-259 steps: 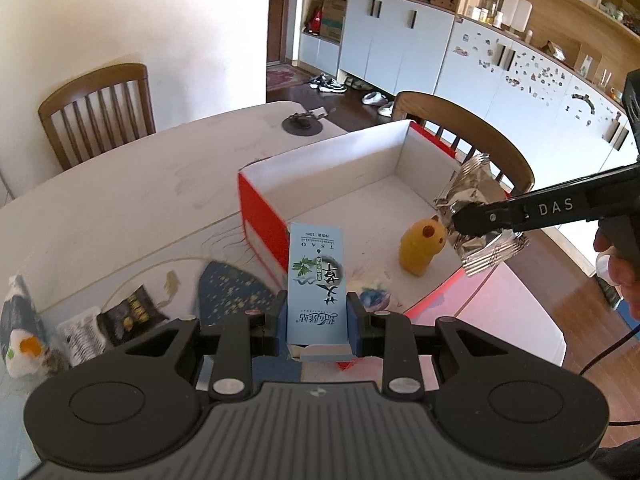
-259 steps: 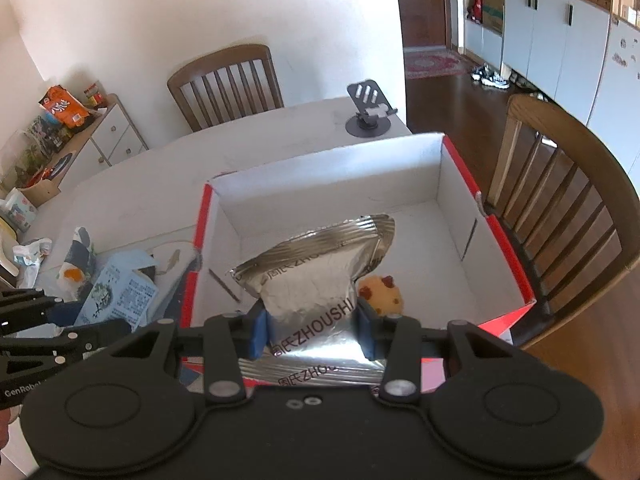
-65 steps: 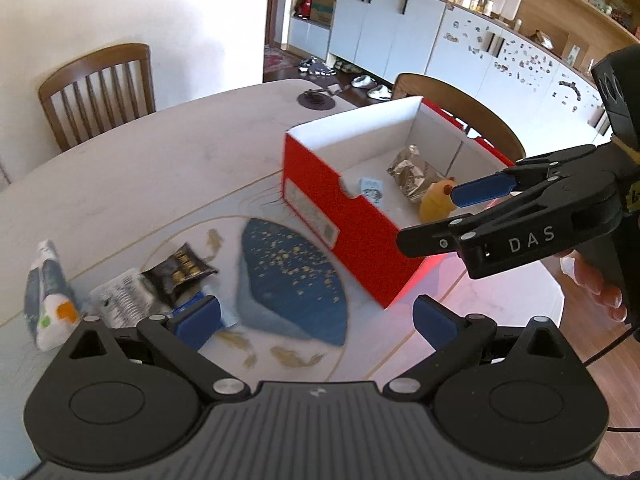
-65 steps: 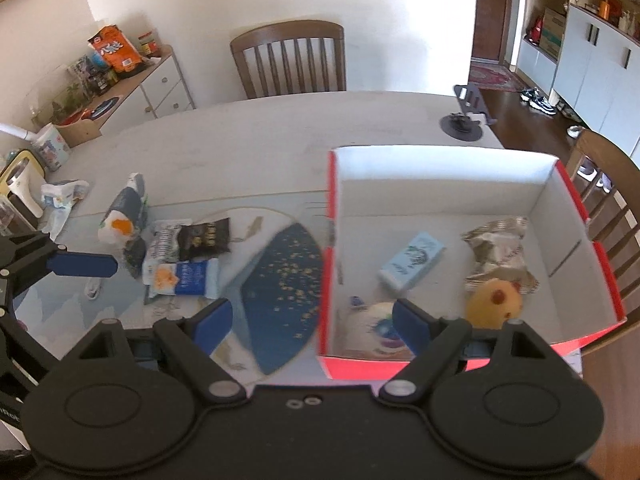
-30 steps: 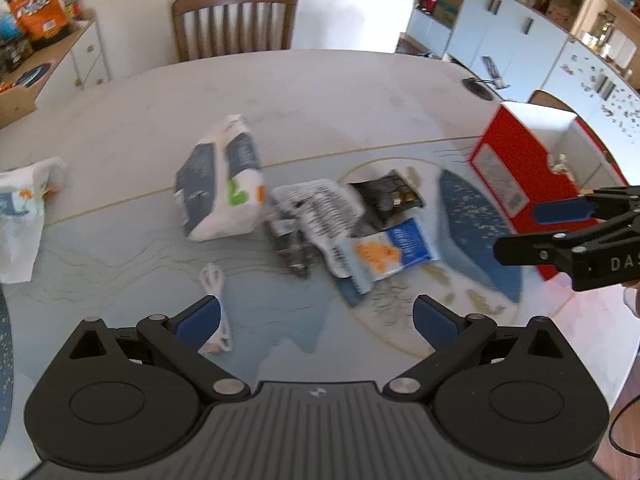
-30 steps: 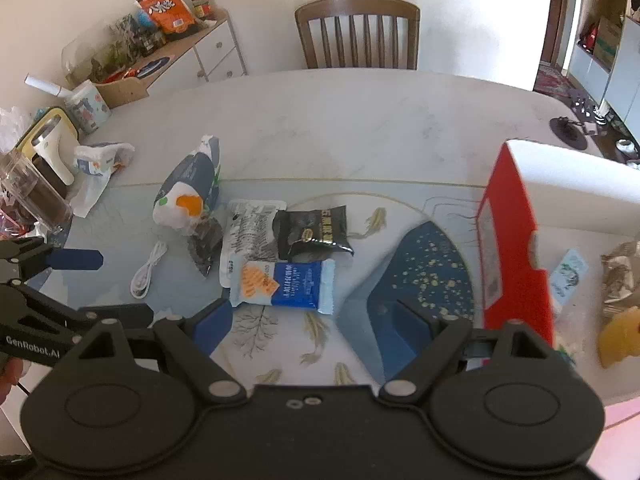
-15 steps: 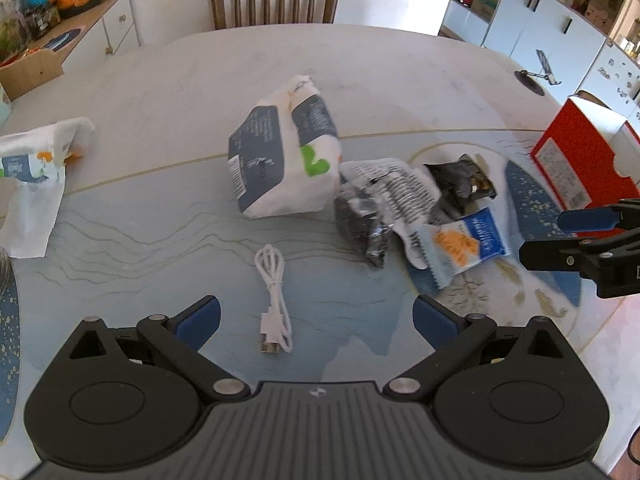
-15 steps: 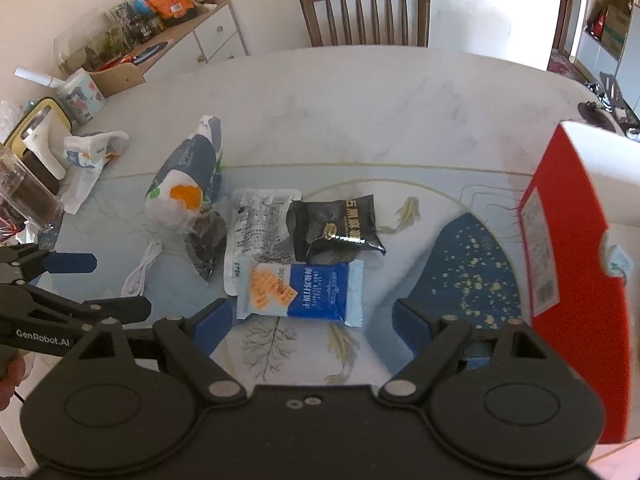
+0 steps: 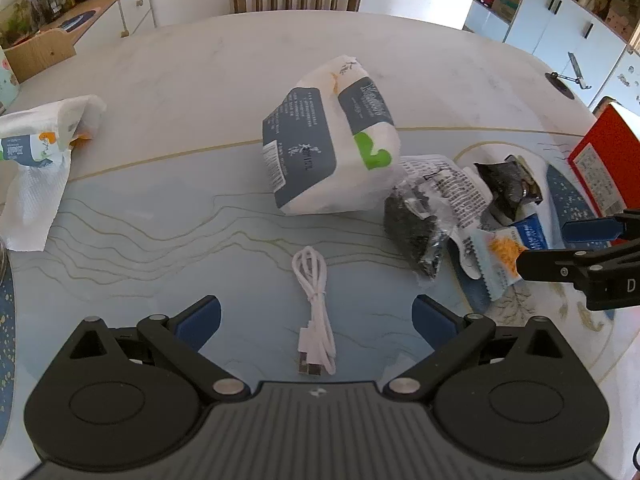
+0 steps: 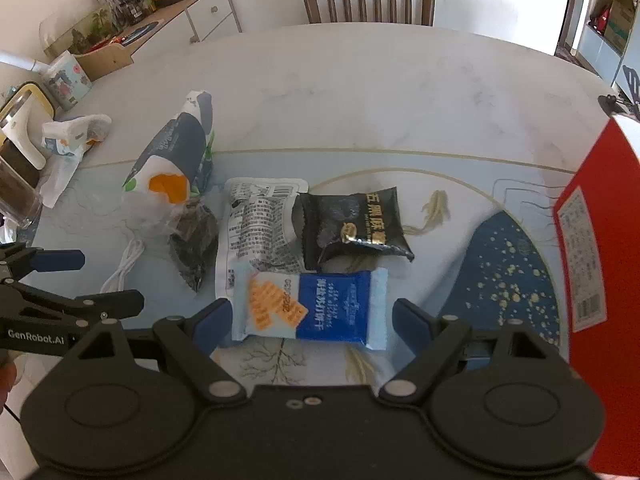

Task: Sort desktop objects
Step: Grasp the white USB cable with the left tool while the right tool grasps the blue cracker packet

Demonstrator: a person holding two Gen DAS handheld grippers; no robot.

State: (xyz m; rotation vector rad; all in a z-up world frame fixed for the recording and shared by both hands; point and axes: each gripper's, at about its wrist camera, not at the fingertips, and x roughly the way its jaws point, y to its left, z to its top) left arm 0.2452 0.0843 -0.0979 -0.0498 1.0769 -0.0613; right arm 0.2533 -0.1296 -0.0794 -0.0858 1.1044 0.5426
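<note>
The left gripper (image 9: 316, 322) is low over the table (image 9: 240, 64) and points forward. Its two blue fingers (image 9: 199, 320) are spread wide apart and hold nothing. A bundled white USB cable (image 9: 315, 308) lies on the table right between them, and neither finger touches it. Just past the cable sits a big white and gray bag (image 9: 332, 140).

The right gripper (image 10: 311, 324) also hangs low and tips down at the table. Its fingers are wide open too, and they are empty. A blue and white snack packet (image 10: 316, 304) lies flat between its fingers. Behind that packet are a black snack packet (image 10: 352, 224) and a white packet with black writing (image 10: 256, 224), which overlap. A small dark see-through bag (image 10: 194, 244) lies to the left of them.

The red box (image 10: 592, 248) stands at the right edge of the table. A crumpled tissue pack (image 9: 36, 148) lies far off to the left.
</note>
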